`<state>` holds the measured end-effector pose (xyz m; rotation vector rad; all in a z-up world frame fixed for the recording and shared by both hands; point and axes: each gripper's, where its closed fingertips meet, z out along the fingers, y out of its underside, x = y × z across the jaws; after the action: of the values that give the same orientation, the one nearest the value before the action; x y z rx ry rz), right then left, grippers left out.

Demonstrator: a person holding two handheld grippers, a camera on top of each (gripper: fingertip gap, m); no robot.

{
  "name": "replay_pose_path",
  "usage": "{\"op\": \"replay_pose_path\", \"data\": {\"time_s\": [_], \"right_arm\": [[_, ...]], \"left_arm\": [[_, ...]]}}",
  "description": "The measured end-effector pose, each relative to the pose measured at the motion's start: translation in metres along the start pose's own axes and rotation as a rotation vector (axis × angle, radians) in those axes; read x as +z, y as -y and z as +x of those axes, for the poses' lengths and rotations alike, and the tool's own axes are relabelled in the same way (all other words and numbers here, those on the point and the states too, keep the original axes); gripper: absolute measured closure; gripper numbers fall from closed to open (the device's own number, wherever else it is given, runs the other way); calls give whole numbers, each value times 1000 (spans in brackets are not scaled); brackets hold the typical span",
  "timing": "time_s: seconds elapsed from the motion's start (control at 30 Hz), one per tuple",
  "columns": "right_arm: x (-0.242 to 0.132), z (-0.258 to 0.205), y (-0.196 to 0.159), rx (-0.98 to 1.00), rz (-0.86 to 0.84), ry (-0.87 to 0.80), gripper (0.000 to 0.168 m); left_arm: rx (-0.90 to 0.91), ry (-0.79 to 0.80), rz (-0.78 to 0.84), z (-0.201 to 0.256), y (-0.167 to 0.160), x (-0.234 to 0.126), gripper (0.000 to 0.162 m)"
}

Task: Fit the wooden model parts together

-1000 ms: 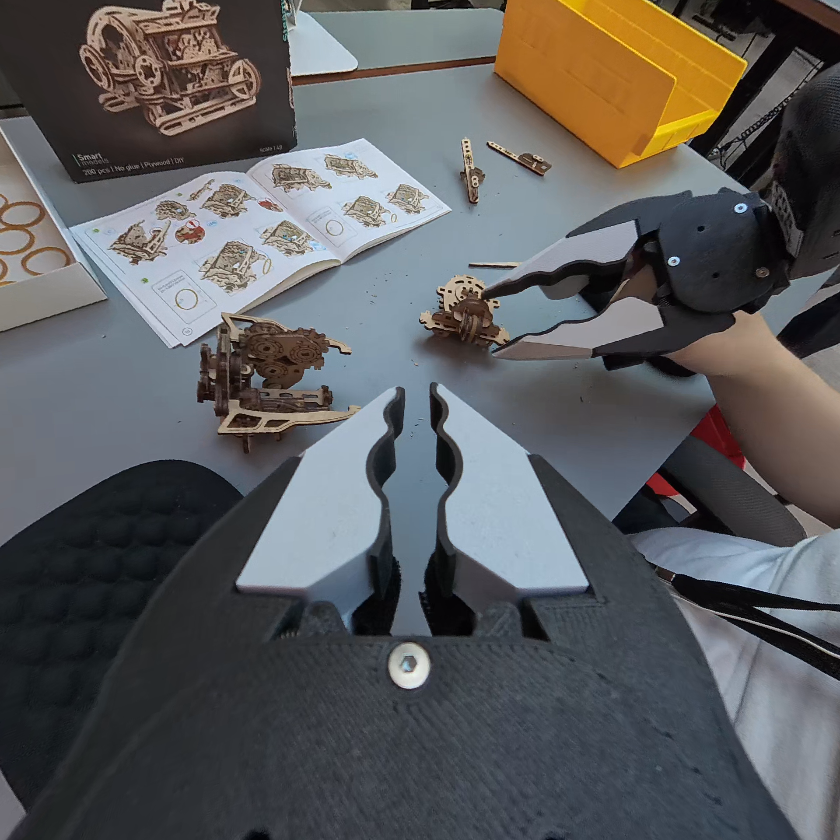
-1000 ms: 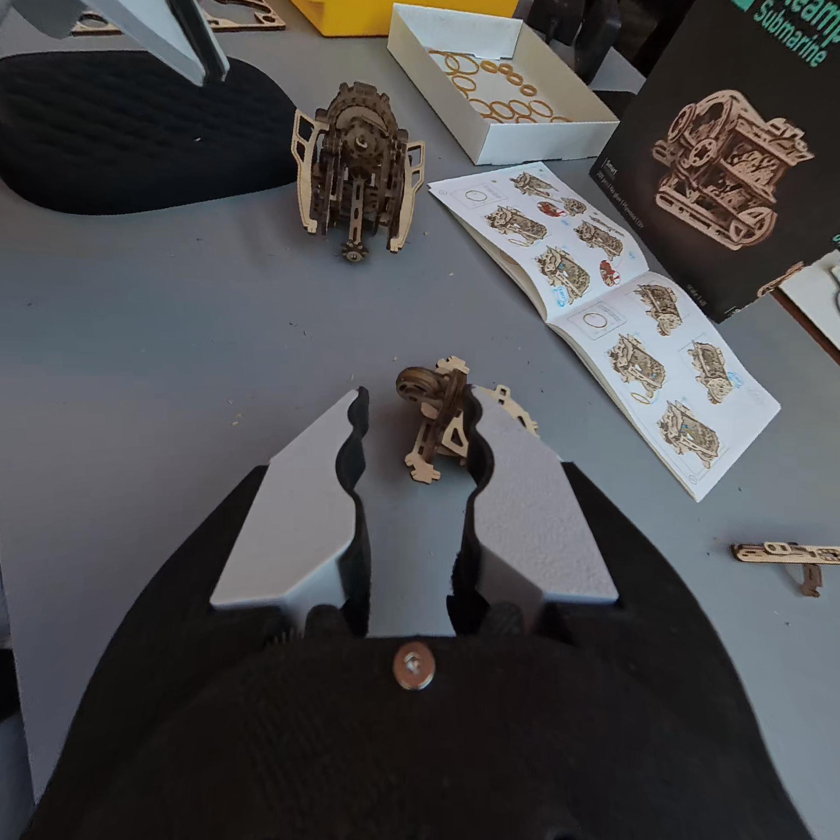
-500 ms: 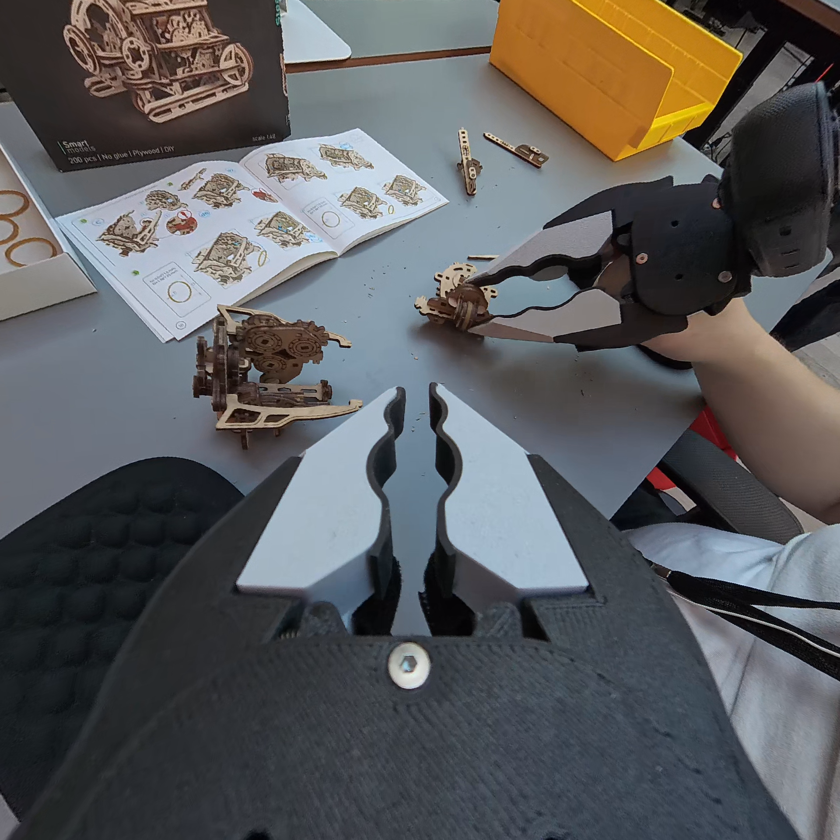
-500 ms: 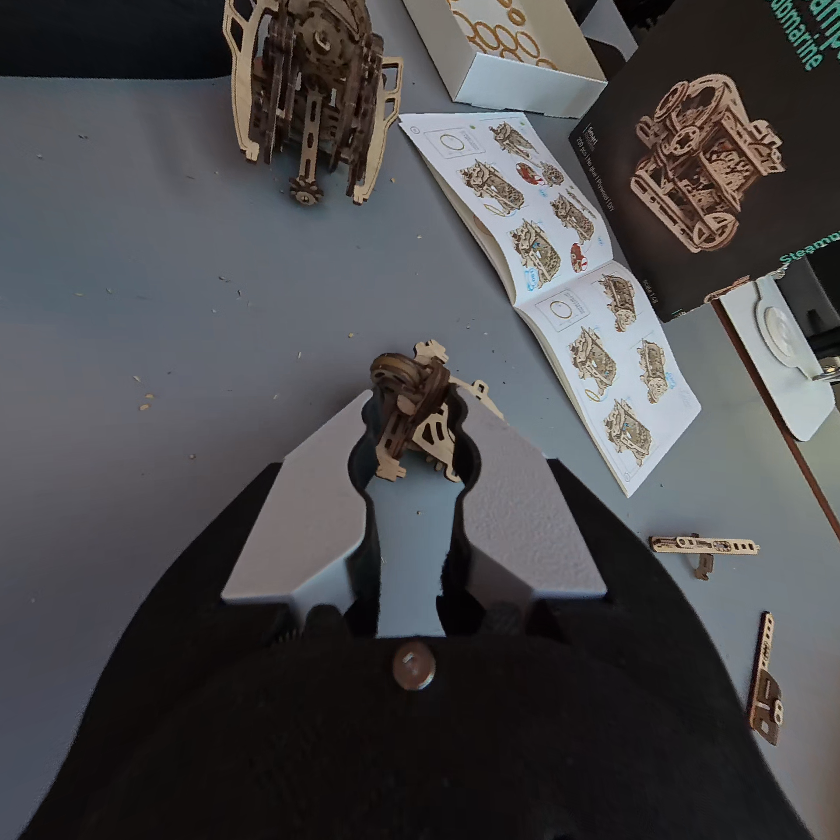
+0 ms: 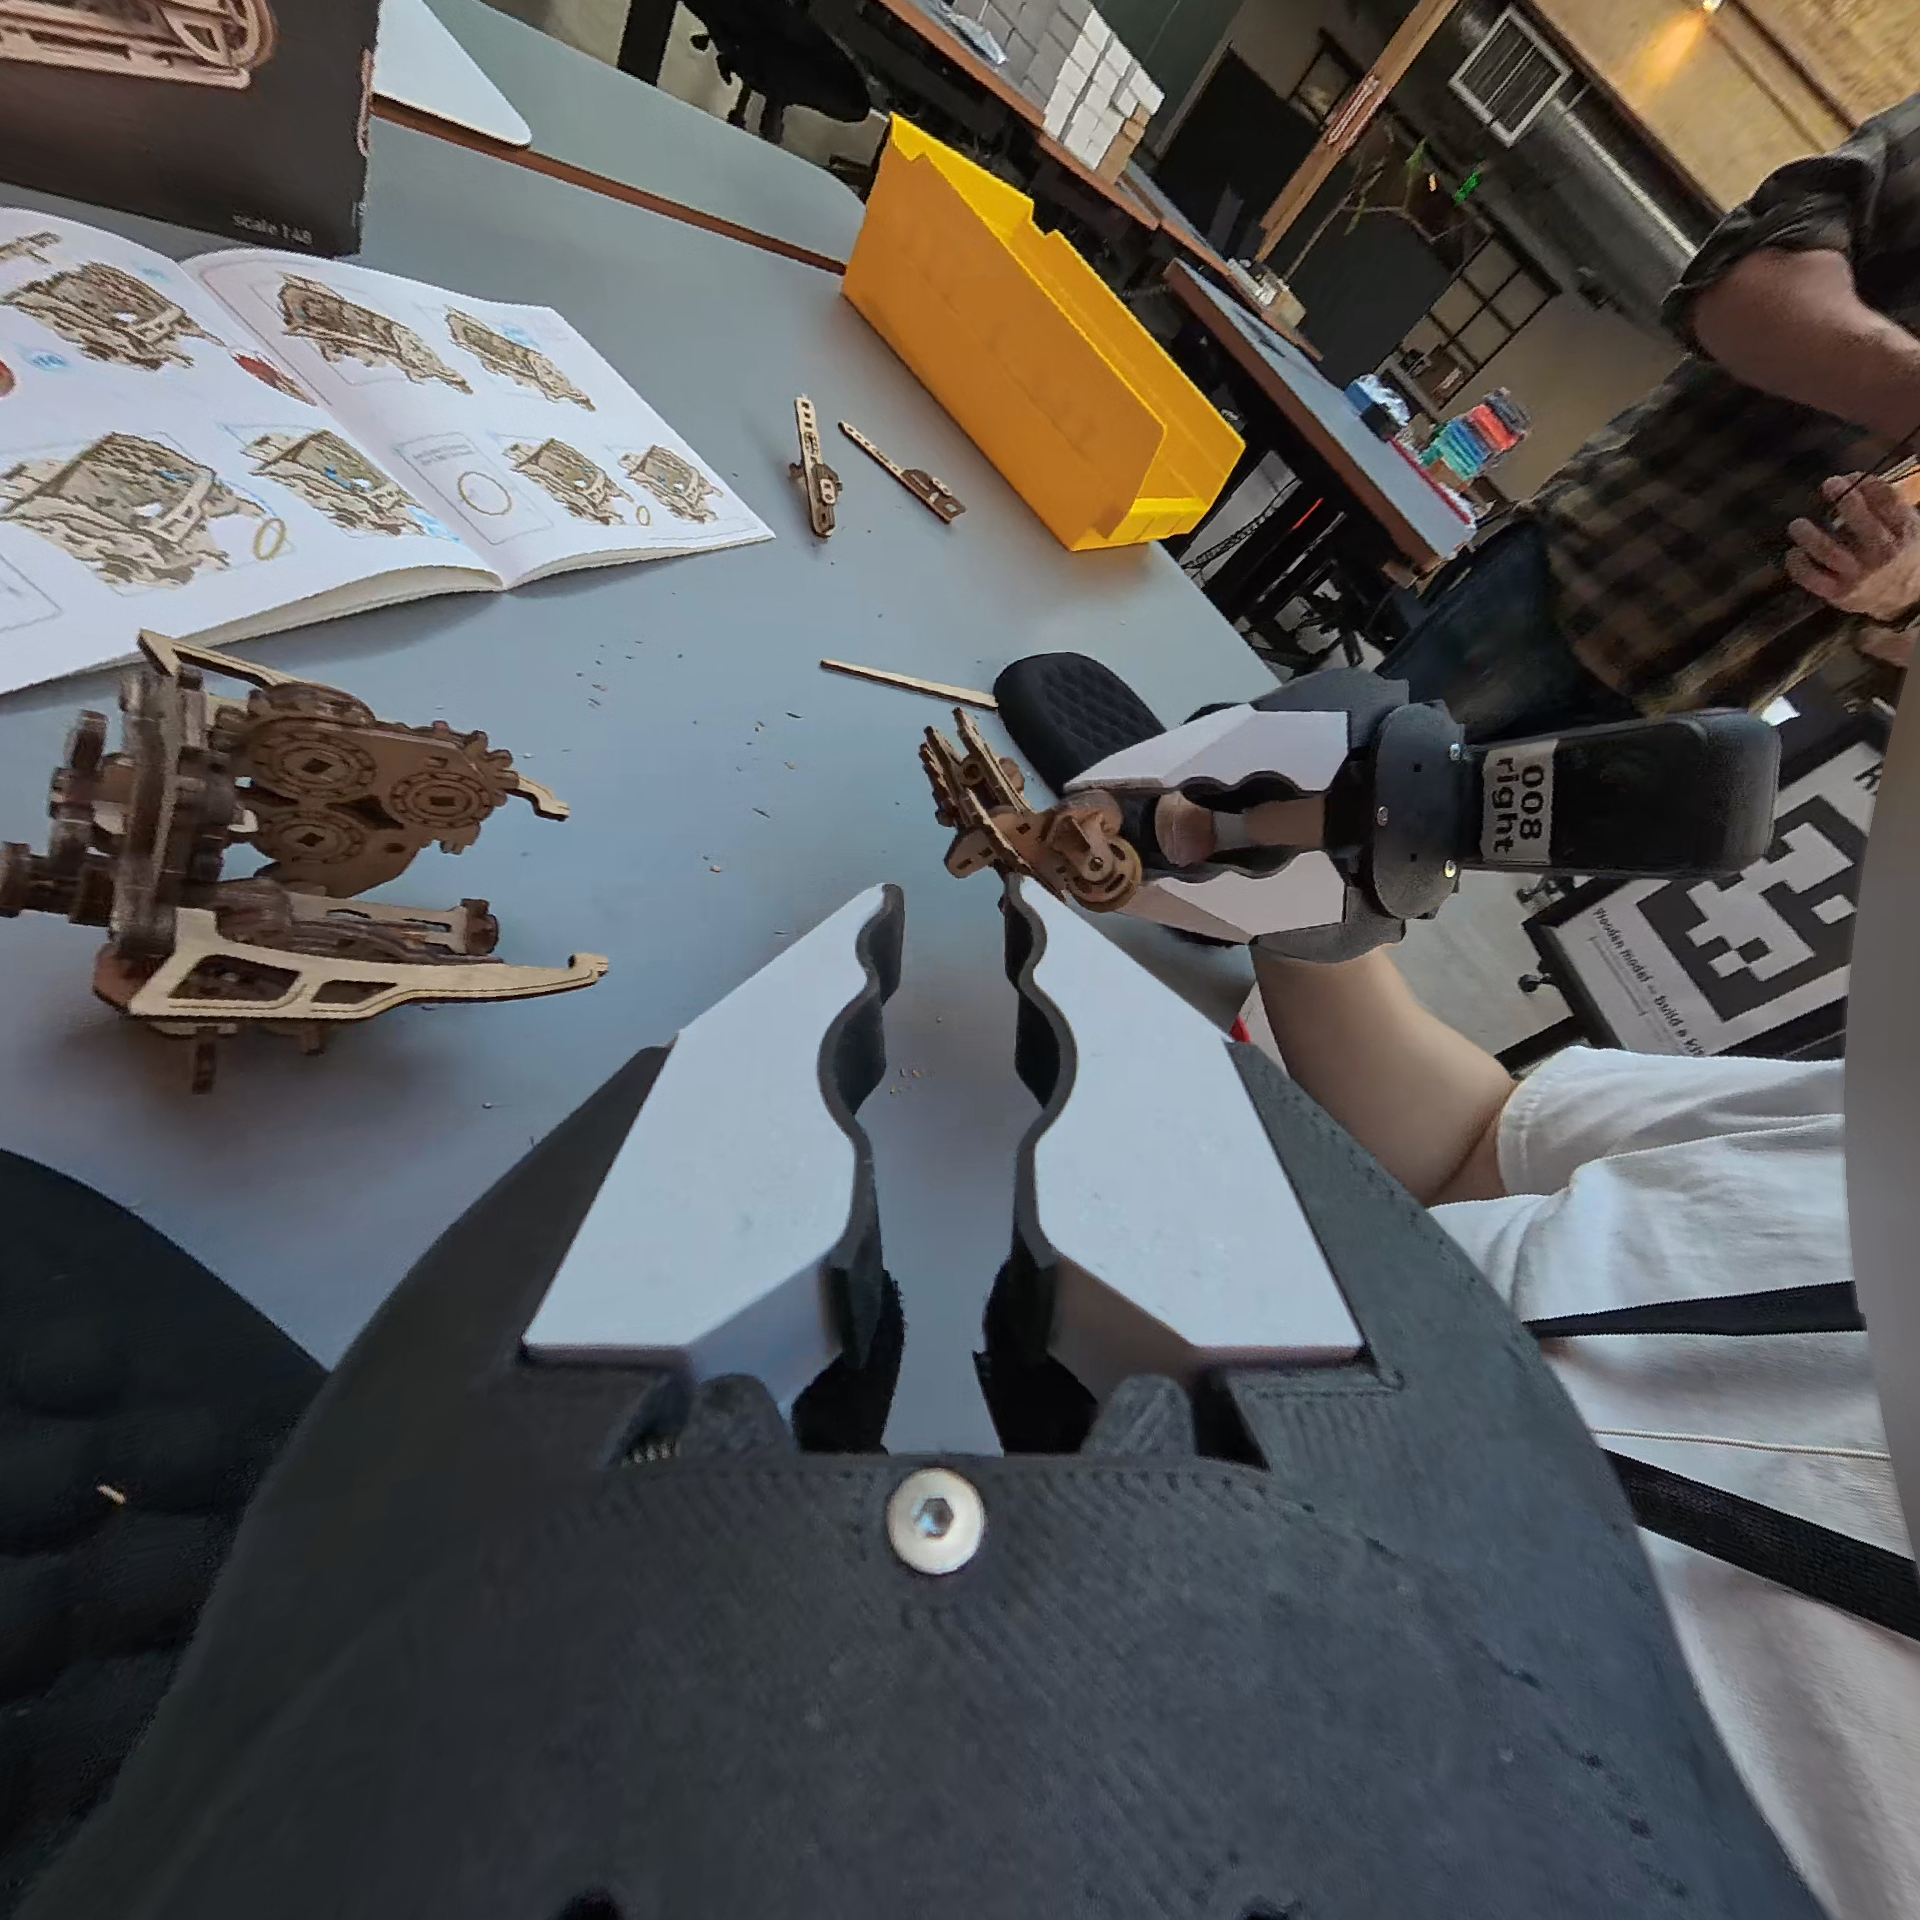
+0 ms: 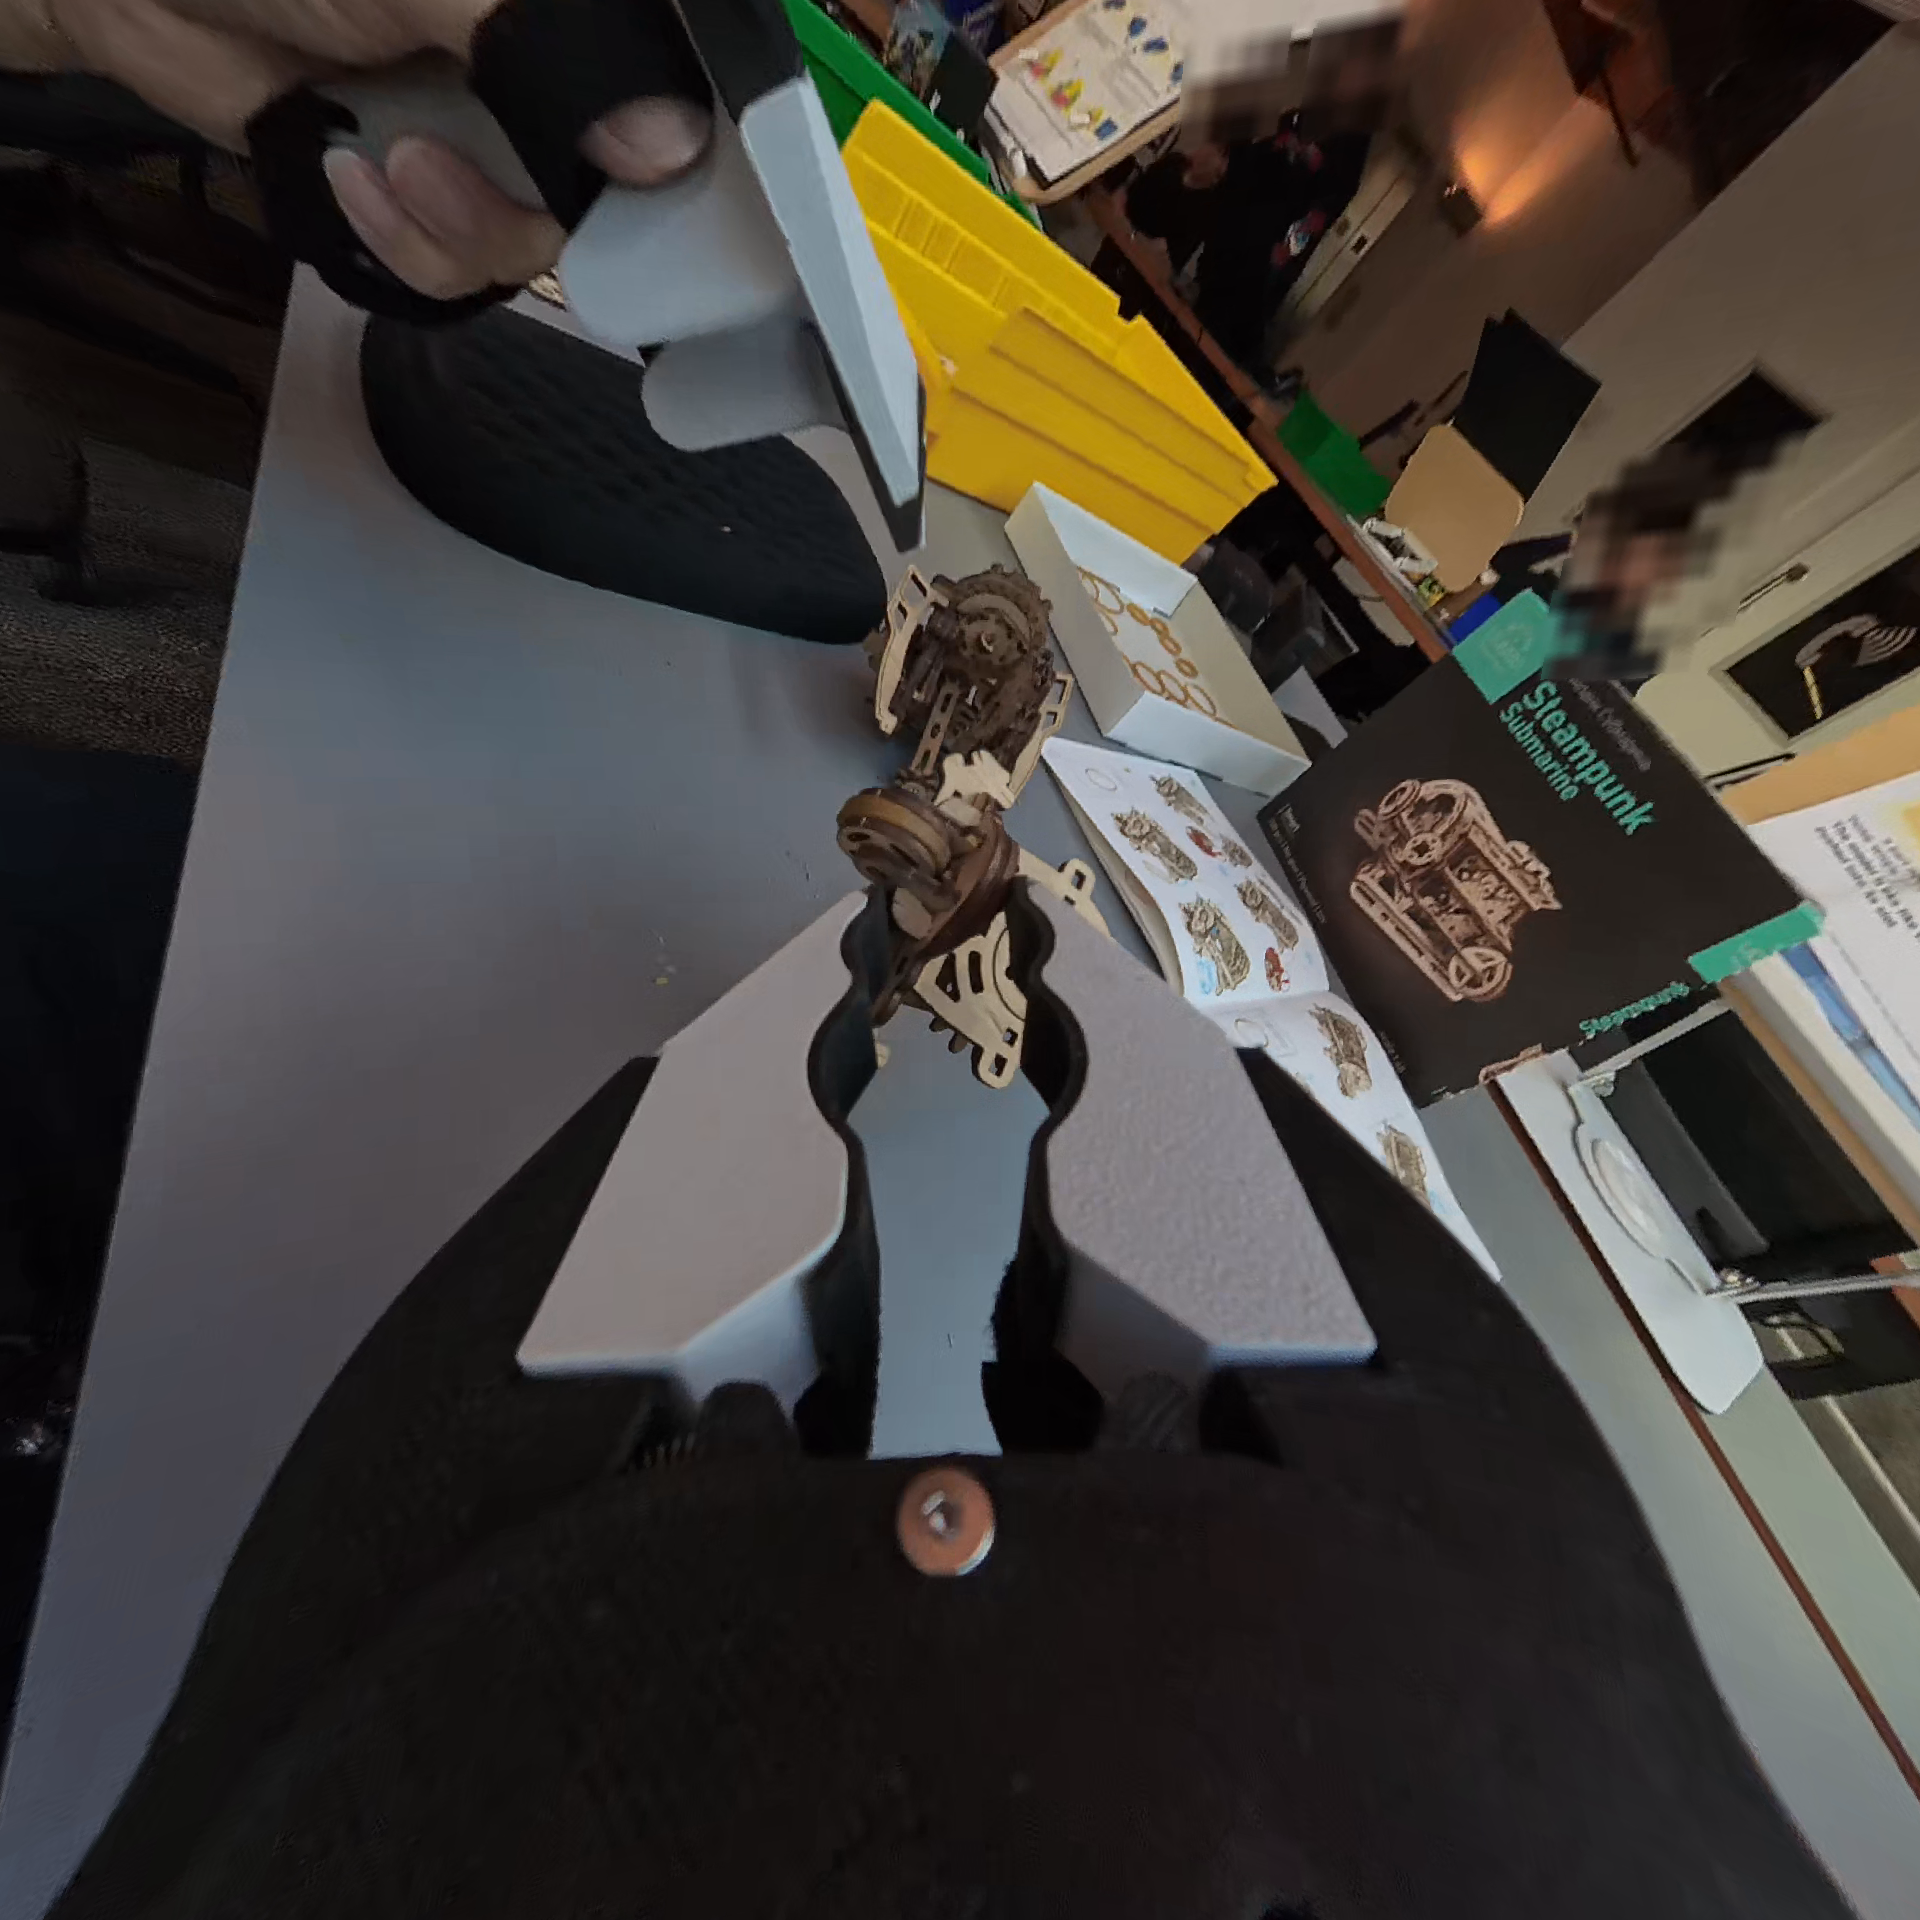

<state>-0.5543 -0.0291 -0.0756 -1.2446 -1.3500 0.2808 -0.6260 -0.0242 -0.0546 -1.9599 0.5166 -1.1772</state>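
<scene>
Brown laser-cut plywood sub-assembly (image 6: 940,914) clamped in my right fingers (image 6: 948,940), lifted for mating; left fingers (image 5: 951,914) slightly parted, empty, beside large geared wooden model (image 5: 260,862).

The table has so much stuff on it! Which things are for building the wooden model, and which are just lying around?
For the job:
- small wooden part, held in the right claw
- big wooden model, on the table
- left claw, empty
- open booklet

Just lying about:
- yellow bin
- black box
- white box of rings
- two loose wooden strips
- black pad
</scene>
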Motion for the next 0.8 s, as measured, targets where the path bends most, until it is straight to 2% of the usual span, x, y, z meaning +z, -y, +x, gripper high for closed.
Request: {"op": "replay_pose_path", "data": {"time_s": [0.17,0.3,0.6,0.8], "right_arm": [[-13,-14,29,-158,132,-1,146],[-15,-25,39,-295,180,3,146],[-15,-33,42,-454,198,23,146],[-15,-35,39,-513,188,17,146]], "left_arm": [[-36,-44,25,4,4,-1,136],[-71,-75,22,4,4,4,128],[-112,-202,-66,21,2,34,127],[-126,-228,-126,23,-4,42,133]]}}
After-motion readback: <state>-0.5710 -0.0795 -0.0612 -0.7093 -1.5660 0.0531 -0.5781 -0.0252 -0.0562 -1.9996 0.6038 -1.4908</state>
